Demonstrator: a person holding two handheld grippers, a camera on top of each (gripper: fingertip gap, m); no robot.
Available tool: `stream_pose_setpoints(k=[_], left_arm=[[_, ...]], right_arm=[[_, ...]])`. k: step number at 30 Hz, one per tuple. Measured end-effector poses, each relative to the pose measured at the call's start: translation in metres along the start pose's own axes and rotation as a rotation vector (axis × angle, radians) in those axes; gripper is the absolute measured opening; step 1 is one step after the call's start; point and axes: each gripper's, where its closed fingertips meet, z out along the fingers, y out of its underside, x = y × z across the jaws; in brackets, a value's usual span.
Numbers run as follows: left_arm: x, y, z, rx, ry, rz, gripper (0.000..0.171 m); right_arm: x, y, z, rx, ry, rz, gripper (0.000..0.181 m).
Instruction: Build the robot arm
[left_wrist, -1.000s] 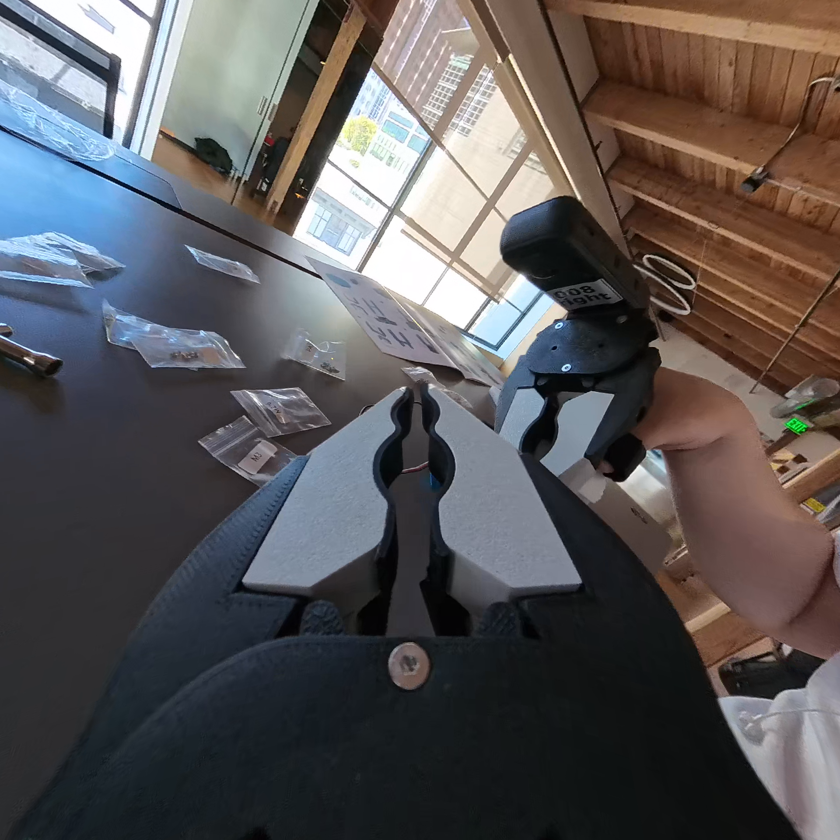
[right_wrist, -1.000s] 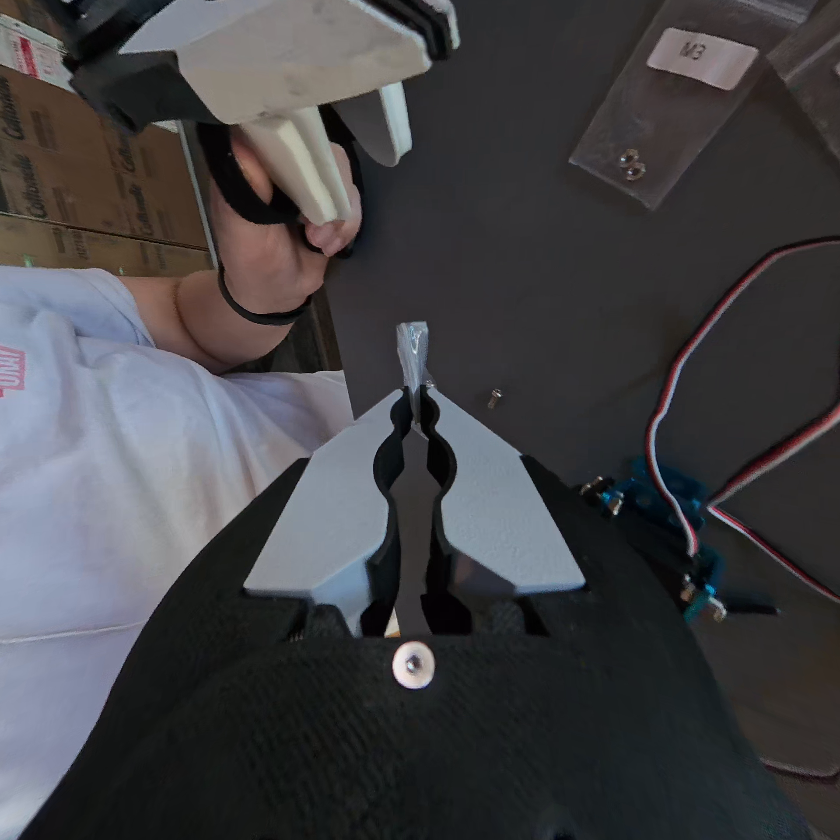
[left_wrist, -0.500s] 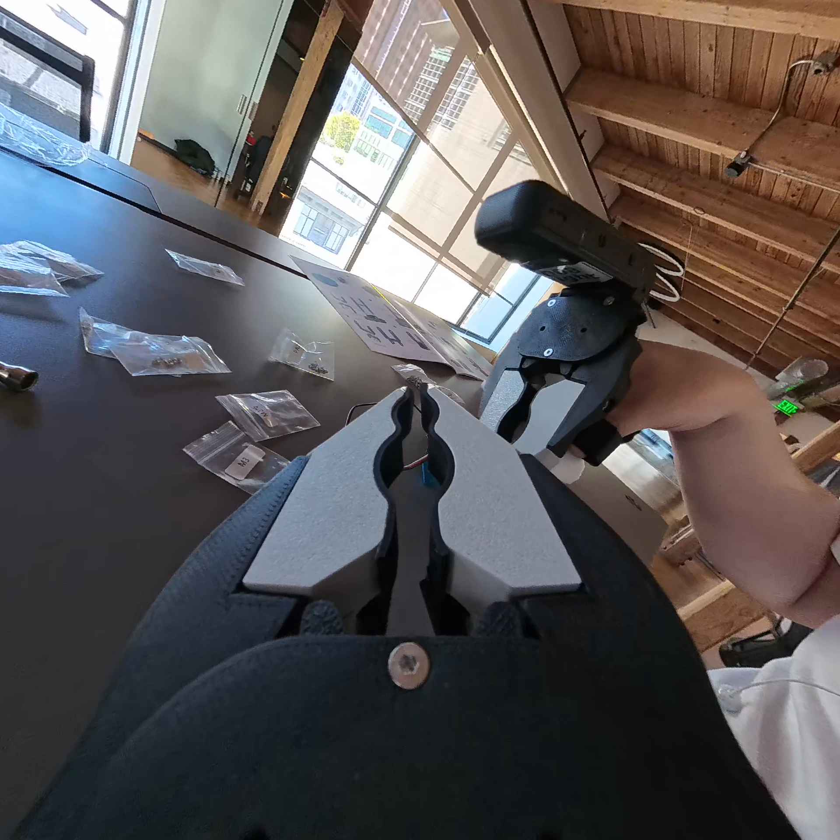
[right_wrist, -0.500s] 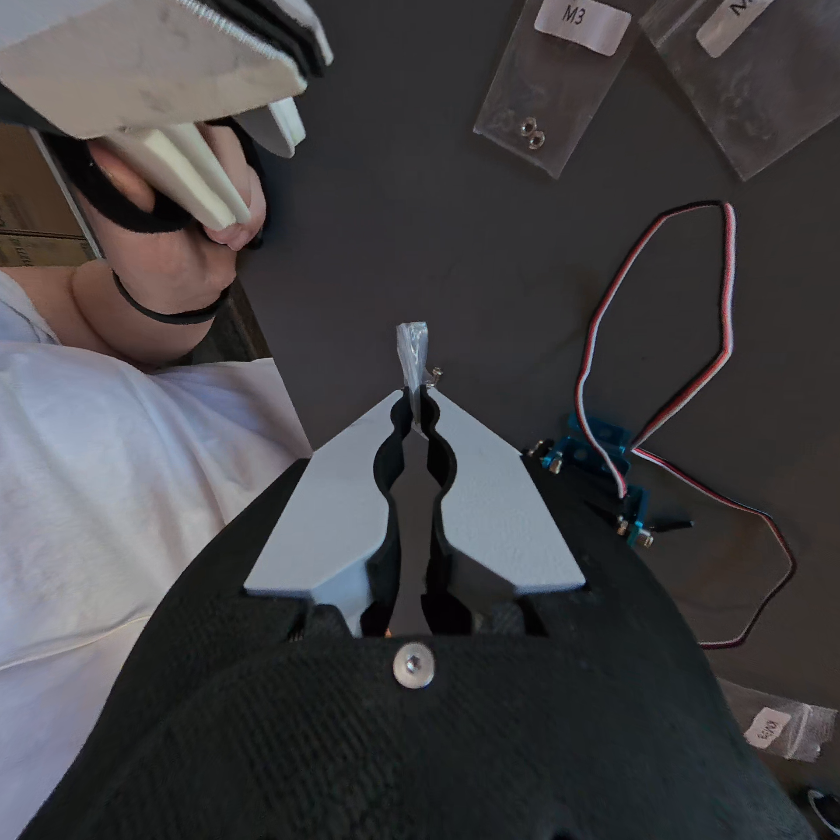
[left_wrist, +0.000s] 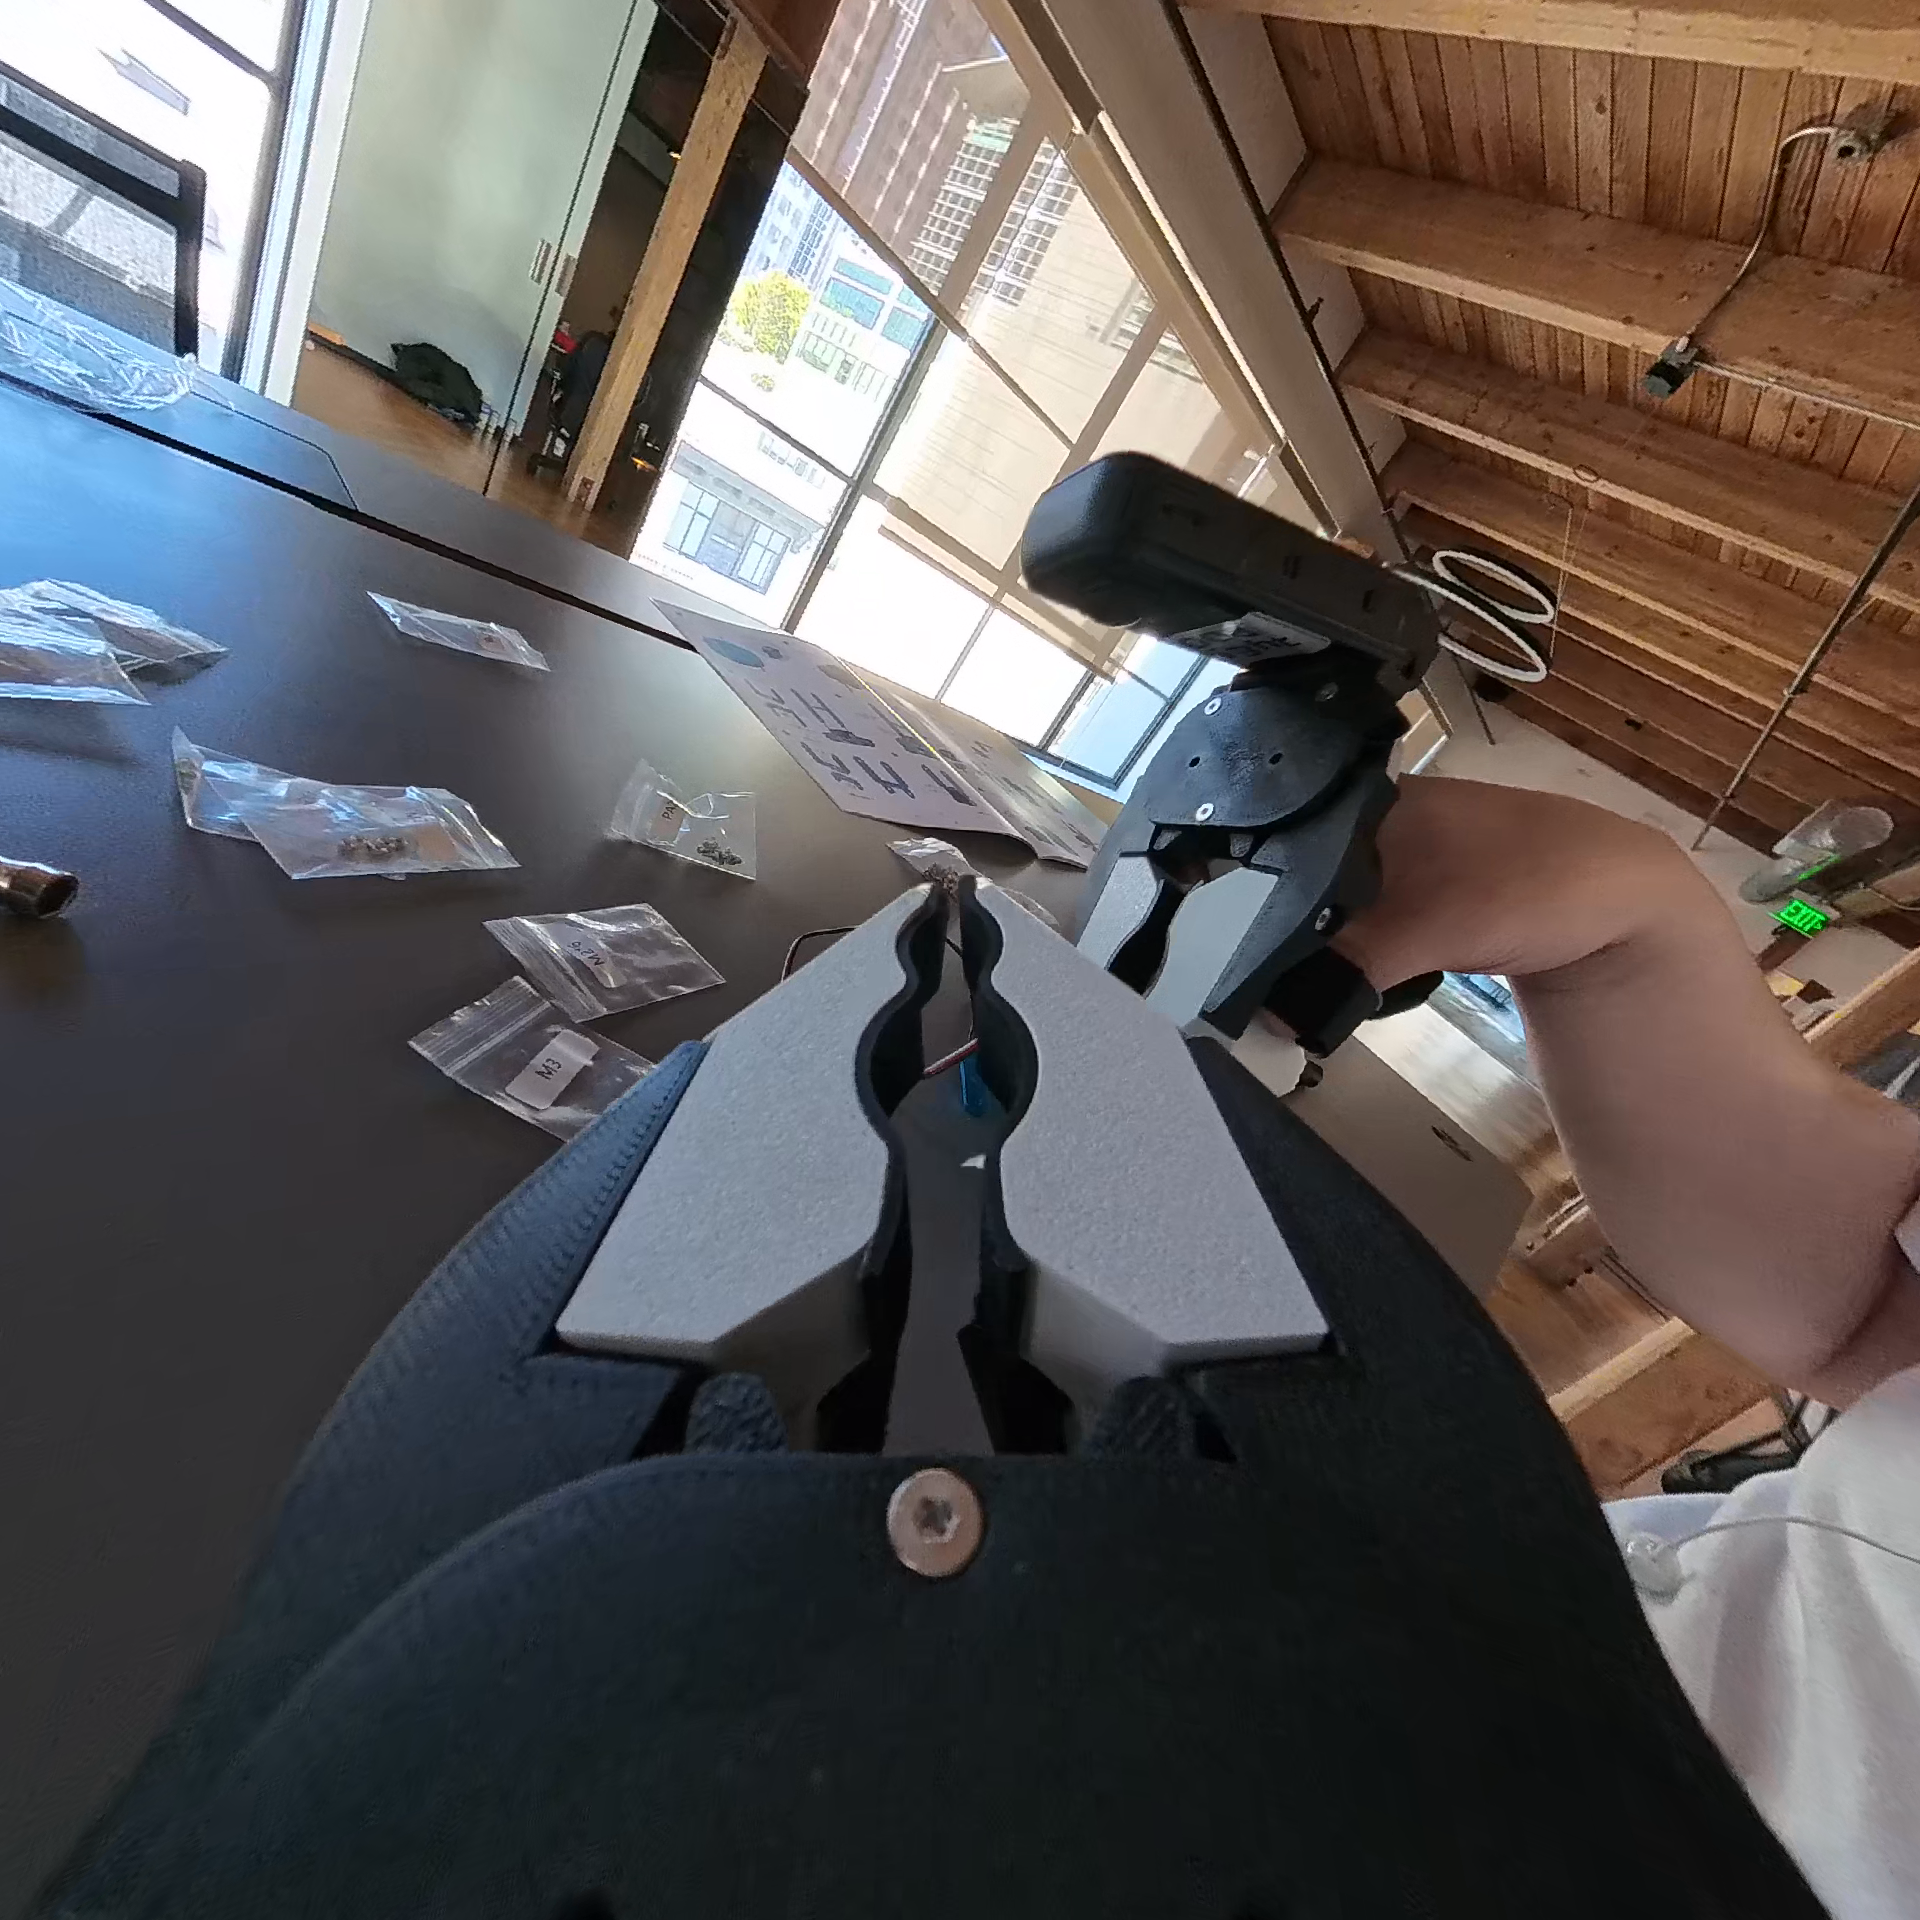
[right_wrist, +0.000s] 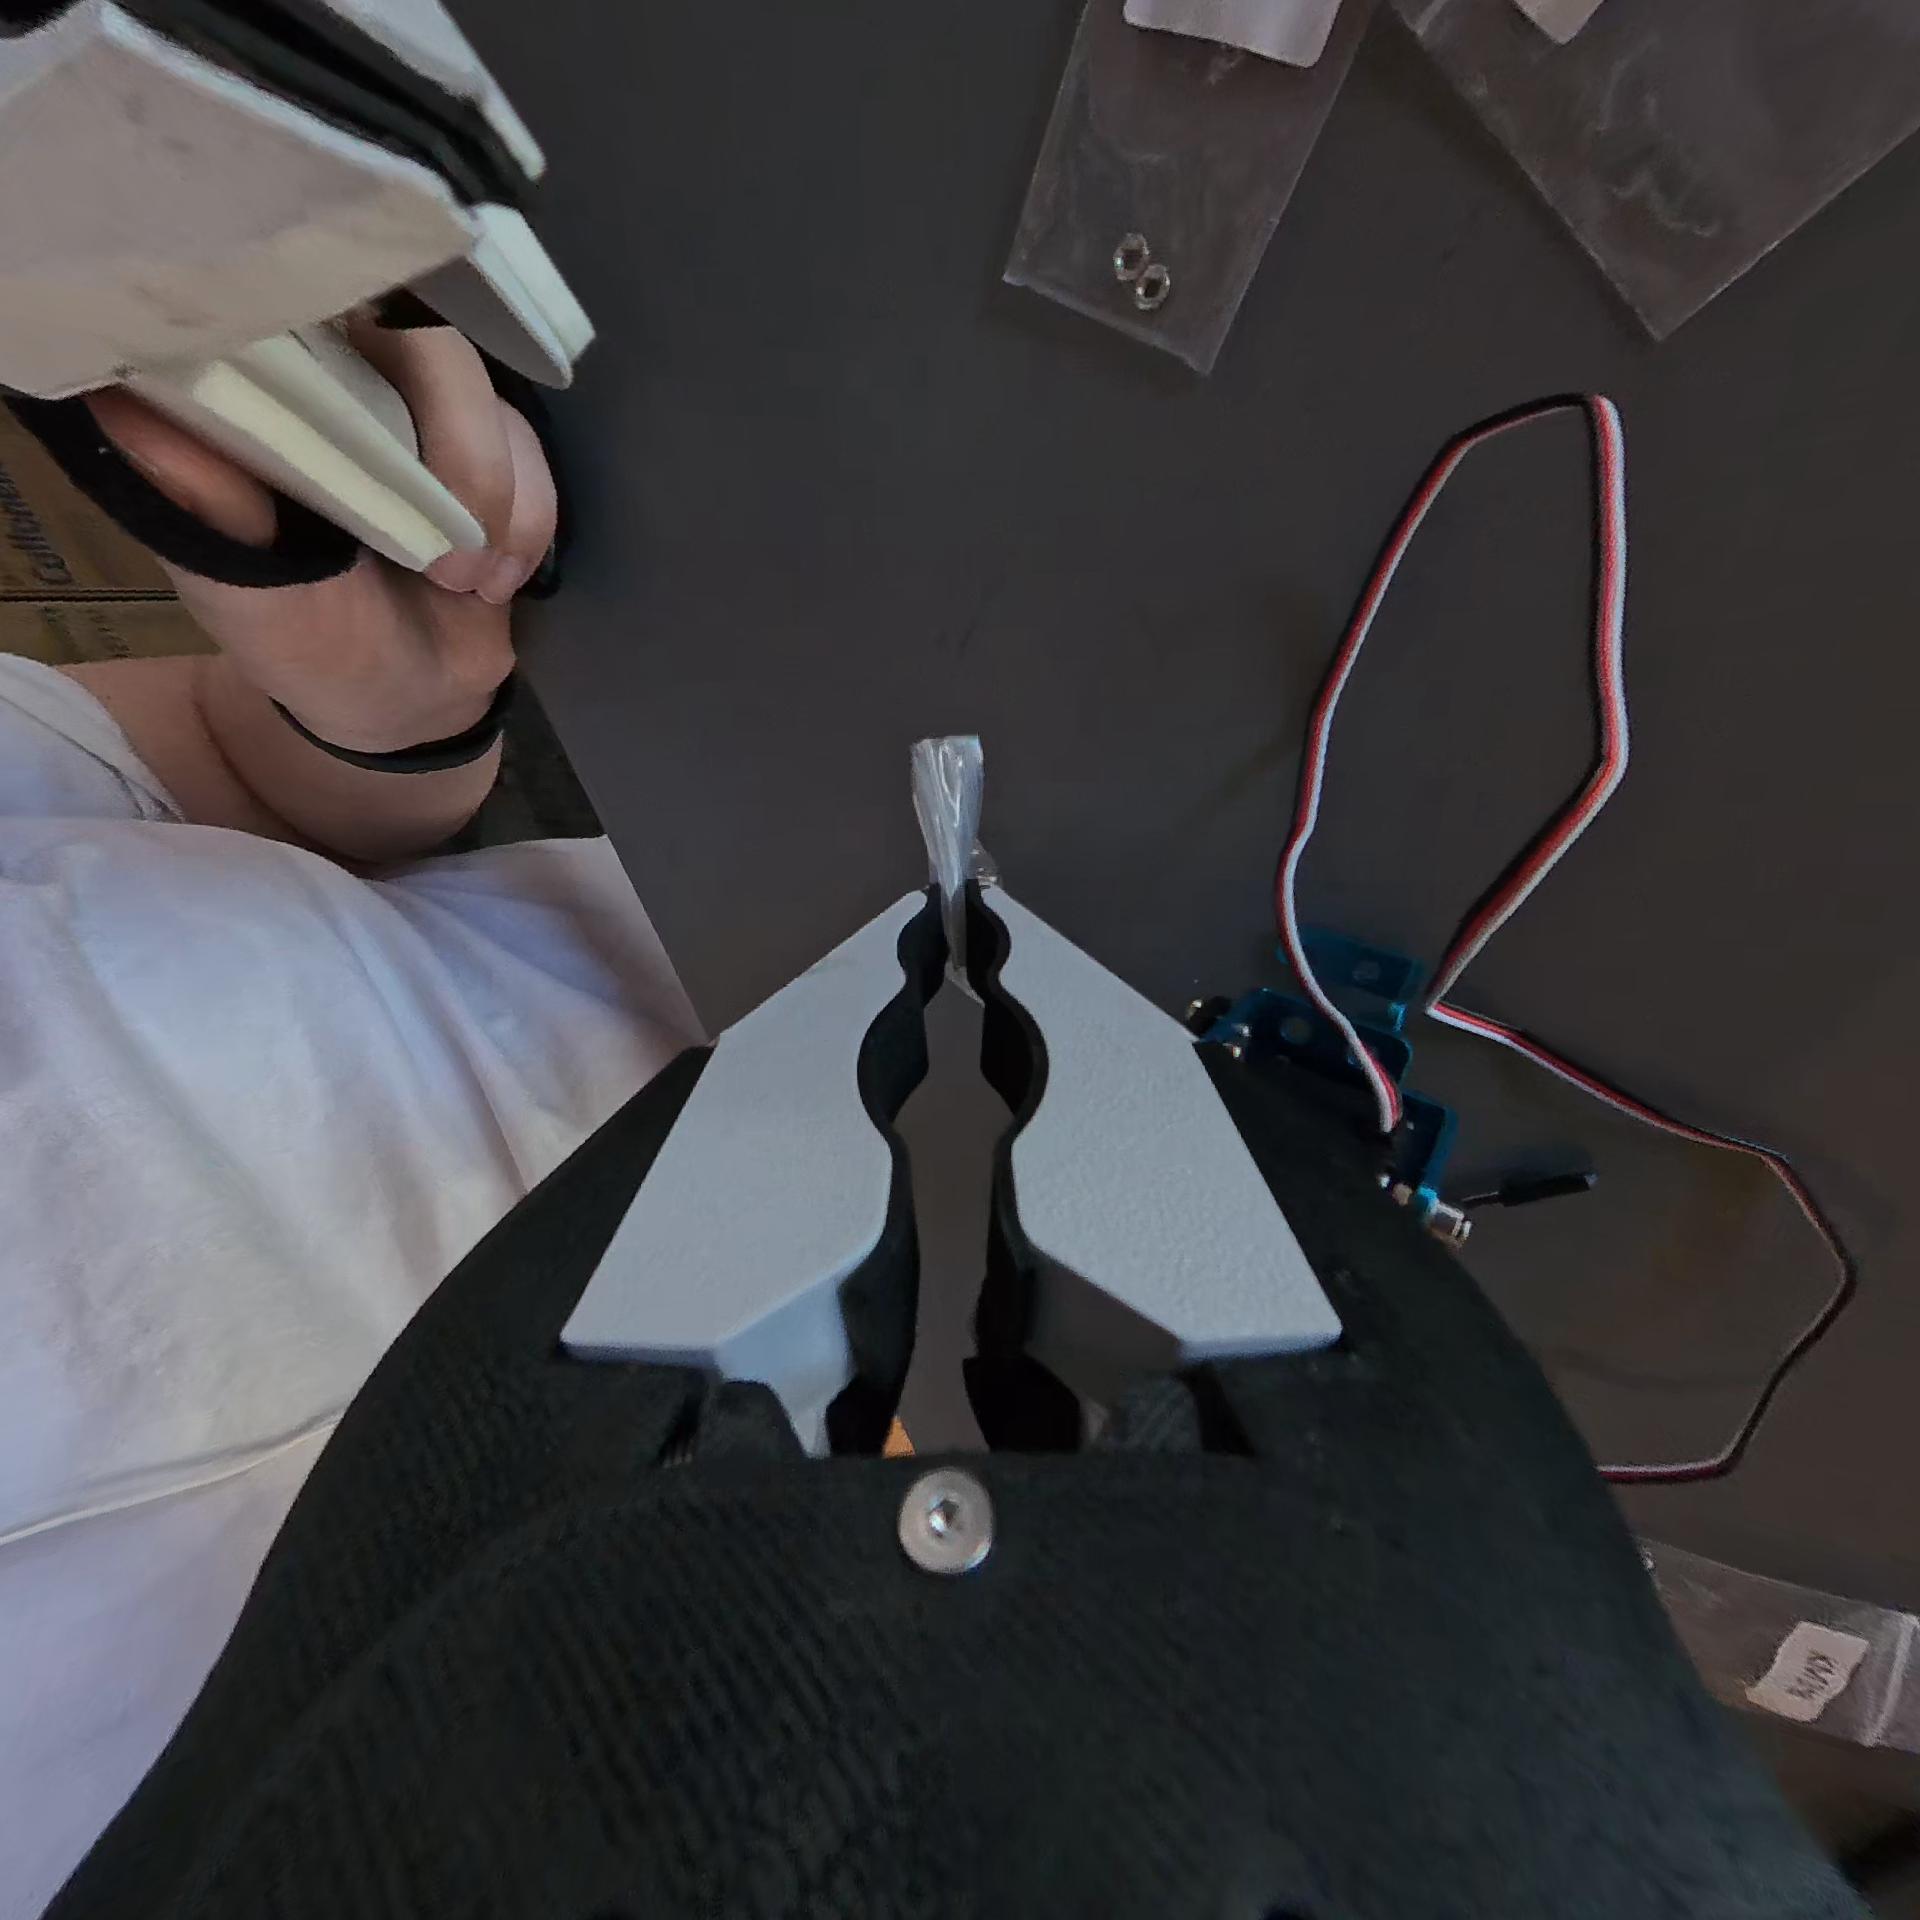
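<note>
Two rough grey jaws of the right gripper (right_wrist: 948, 894) pinch a crinkly clear plastic bag (right_wrist: 945, 800). The left gripper (left_wrist: 948, 891) is squeezed shut on nothing. A blue metal bracket (right_wrist: 1351, 1039) with a striped wire (right_wrist: 1605, 644) lies at three o'clock on the dark table (right_wrist: 831, 364).

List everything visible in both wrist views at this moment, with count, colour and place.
table: one, black, under everything.
plastic bags: several, clear, scattered on the table, some with small hardware.
printed sheet: one, white, far side of the table.
bracket: one, blue, on the table beside the right gripper.
cable: one, red, white and black, looped from the bracket.
metal tool: one, at the left edge.
small bag: one, clear, pinched in the right gripper.
left gripper: shut, empty.
right gripper: shut on the small bag.
</note>
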Motion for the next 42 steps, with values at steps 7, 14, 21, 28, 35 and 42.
stream_pose_setpoints(k=[7,14,21,28,35,42], left_arm=[[-0.001,-0.004,-0.003,0.026,-0.001,-0.006,0.001],[-0.003,-0.006,-0.005,0.042,-0.009,-0.017,0.003],[-0.007,-0.005,-0.003,0.033,-0.012,-0.047,0.005],[-0.011,-0.007,-0.004,0.048,-0.058,-0.025,0.007],[-0.020,-0.008,-0.005,0.057,-0.104,-0.057,0.010],[-0.016,-0.011,-0.012,0.093,-0.126,-0.012,0.010]], right_arm=[[0.001,0.002,0.002,-0.009,0.000,0.015,0.002],[-0.022,-0.005,-0.019,0.085,-0.084,-0.036,0.002],[-0.010,0.025,-0.139,0.379,-0.004,-0.118,0.002],[0.192,0.134,-0.227,0.678,0.100,0.257,0.001],[0.242,0.147,-0.174,0.622,-0.279,0.226,0.001],[0.262,0.140,-0.144,0.418,-0.268,0.093,0.014]])
